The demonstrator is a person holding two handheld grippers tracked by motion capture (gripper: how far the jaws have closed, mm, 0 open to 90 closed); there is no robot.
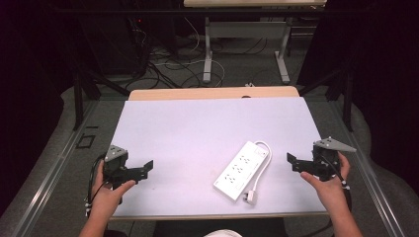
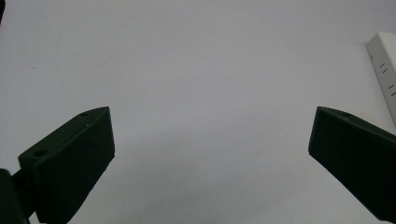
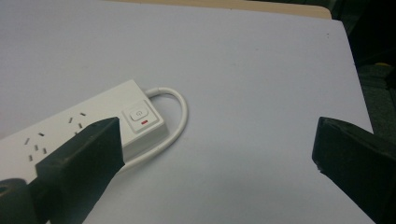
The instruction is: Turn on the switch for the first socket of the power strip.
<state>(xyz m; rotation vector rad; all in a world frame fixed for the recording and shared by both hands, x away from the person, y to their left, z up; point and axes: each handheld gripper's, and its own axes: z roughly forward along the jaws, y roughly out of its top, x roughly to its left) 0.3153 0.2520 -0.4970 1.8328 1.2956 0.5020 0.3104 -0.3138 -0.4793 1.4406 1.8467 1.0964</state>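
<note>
At about eight o'clock on the table [image 1: 163,118], the left gripper [image 1: 146,169] hovers with jaws spread wide and nothing between them, and at four o'clock the right gripper [image 1: 291,162] waits likewise released and empty. Between them, toward five o'clock, the power strip [image 1: 241,169] lies flat and untouched, its cord [image 1: 266,157] looped beside it, so the work seems not yet begun. No brand or writing is readable; only the switch [image 3: 138,115] shows a power symbol and a small red mark.

Bright, evenly lit table [image 1: 197,128], dark surroundings, soft focus.
</note>
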